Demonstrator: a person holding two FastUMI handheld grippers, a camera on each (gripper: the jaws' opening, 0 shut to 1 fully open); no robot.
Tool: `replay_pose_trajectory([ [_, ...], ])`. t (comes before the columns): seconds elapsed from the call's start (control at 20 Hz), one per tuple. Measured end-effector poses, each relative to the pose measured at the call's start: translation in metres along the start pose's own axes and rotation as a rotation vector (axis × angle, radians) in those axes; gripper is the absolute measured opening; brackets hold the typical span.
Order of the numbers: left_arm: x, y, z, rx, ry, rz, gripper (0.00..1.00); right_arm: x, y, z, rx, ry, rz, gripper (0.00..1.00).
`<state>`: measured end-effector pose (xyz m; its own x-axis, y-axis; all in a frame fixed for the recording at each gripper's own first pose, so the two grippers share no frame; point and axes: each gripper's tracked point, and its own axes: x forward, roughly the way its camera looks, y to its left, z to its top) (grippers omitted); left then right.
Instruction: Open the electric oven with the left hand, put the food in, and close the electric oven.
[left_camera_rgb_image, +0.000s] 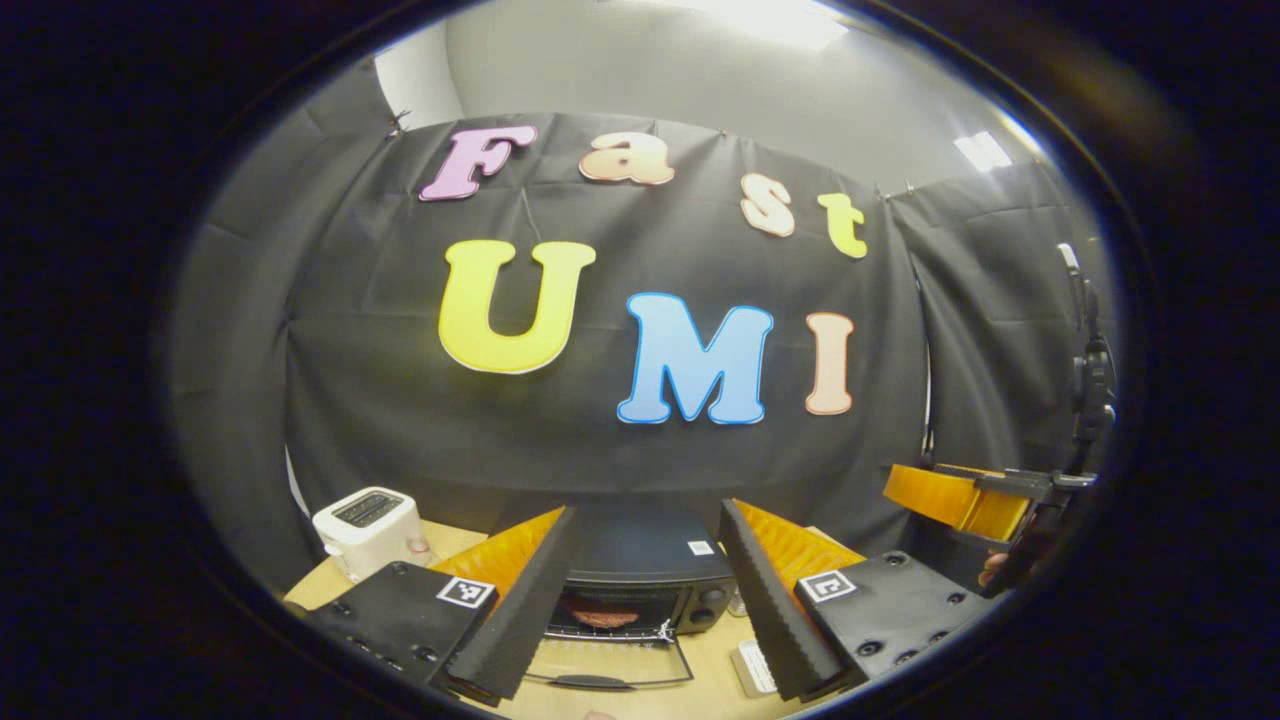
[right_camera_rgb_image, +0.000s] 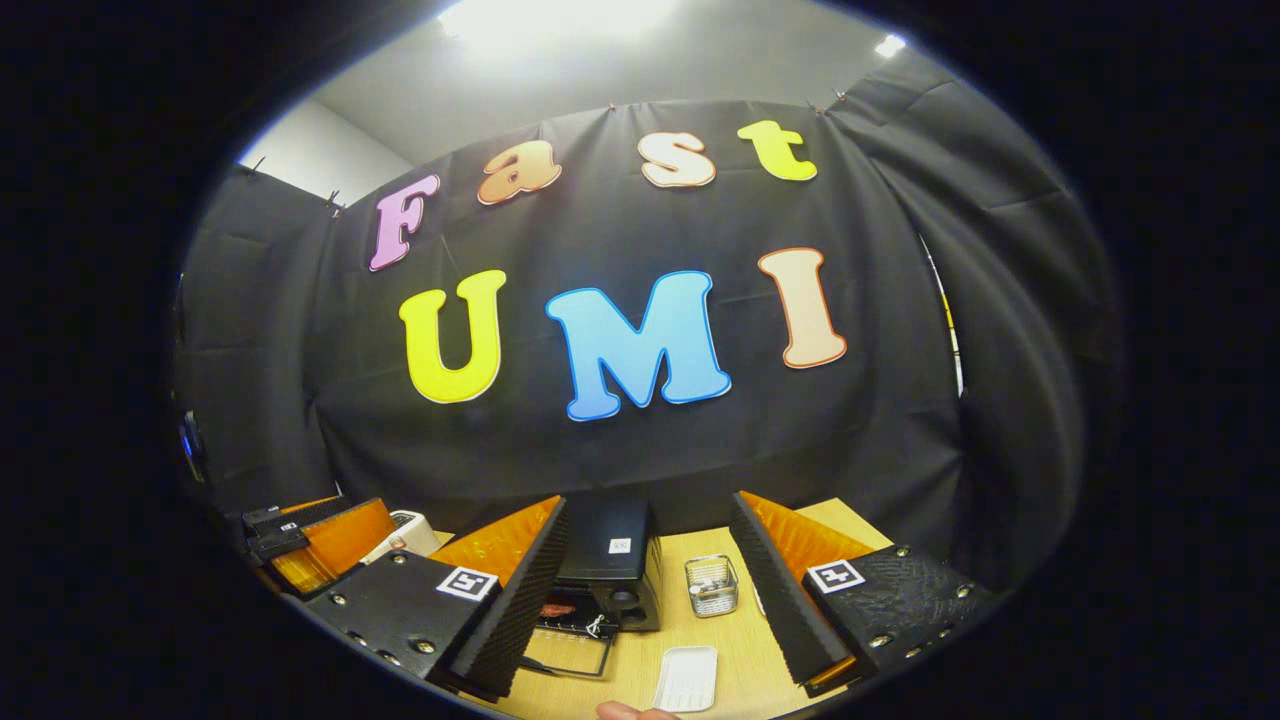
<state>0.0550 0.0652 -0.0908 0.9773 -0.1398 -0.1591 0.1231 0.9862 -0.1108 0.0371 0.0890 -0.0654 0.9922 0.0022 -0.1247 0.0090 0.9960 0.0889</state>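
The electric oven (left_camera_rgb_image: 640, 575) is standing on the wooden tabletop (left_camera_rgb_image: 630, 665), close to the black cloth wall, and its glass door (left_camera_rgb_image: 610, 662) is lying folded down flat toward the viewer. Inside the oven, a reddish piece of food (left_camera_rgb_image: 603, 617) is resting on the wire rack. In the right gripper view the same oven (right_camera_rgb_image: 610, 565) is appearing between the fingers, with the door (right_camera_rgb_image: 570, 650) hanging open and the food (right_camera_rgb_image: 562, 606) glowing orange-red inside.

The left tongs (left_camera_rgb_image: 640, 610) are standing wide open, holding nothing, and the oven is showing in the gap between the two fingers. The right tongs (right_camera_rgb_image: 640, 610) are also spread wide apart and are gripping nothing. In the left gripper view, the other gripper (left_camera_rgb_image: 960, 500) is hovering at the right edge, above the tabletop; in the right gripper view, the other gripper (right_camera_rgb_image: 320, 540) is appearing at the left edge.

To the right of the oven, a small clear glass container (right_camera_rgb_image: 711, 584) is standing on the tabletop; what is in it I cannot tell. In front of it, a white ridged tray (right_camera_rgb_image: 686, 678) is lying flat and has nothing in it. A white toaster (left_camera_rgb_image: 367, 527) is standing left of the oven, well apart from it.
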Motion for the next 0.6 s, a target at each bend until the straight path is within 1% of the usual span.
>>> replay_pose_trajectory([
  [0.05, 0.003, 0.002, -0.012, 0.004, 0.029, 0.004, 0.95, -0.001, -0.003, -0.001, 0.007, 0.001, -0.006, 0.97],
  [0.1, 0.006, 0.002, -0.023, 0.000, 0.063, 0.003, 0.99, -0.001, -0.005, -0.002, 0.012, 0.001, -0.008, 0.97],
  [0.2, 0.010, 0.001, -0.048, -0.023, 0.148, -0.007, 0.99, -0.002, -0.009, -0.003, 0.014, 0.000, -0.005, 0.97],
  [0.25, 0.012, 0.000, -0.061, -0.030, 0.183, -0.017, 0.99, -0.002, -0.010, -0.004, 0.010, -0.001, -0.006, 0.97],
  [0.35, 0.015, 0.007, -0.086, -0.022, 0.258, -0.007, 0.99, -0.003, -0.015, -0.006, 0.010, 0.006, -0.016, 0.97],
  [0.4, 0.015, 0.011, -0.100, -0.019, 0.293, 0.001, 0.95, -0.002, -0.015, -0.010, 0.013, 0.017, -0.018, 0.97],
  [0.45, 0.016, 0.013, -0.115, -0.021, 0.331, 0.003, 0.99, -0.003, -0.016, -0.012, 0.013, 0.026, -0.020, 1.00],
  [0.5, 0.016, 0.015, -0.130, -0.025, 0.376, 0.004, 0.99, -0.002, -0.019, -0.013, 0.013, 0.031, -0.025, 0.97],
  [0.55, 0.014, 0.018, -0.147, -0.032, 0.423, 0.006, 0.91, -0.002, -0.020, -0.013, 0.013, 0.033, -0.028, 0.97],
  [0.6, 0.012, 0.022, -0.165, -0.037, 0.466, 0.012, 0.95, -0.002, -0.022, -0.015, 0.013, 0.036, -0.030, 0.97],
])
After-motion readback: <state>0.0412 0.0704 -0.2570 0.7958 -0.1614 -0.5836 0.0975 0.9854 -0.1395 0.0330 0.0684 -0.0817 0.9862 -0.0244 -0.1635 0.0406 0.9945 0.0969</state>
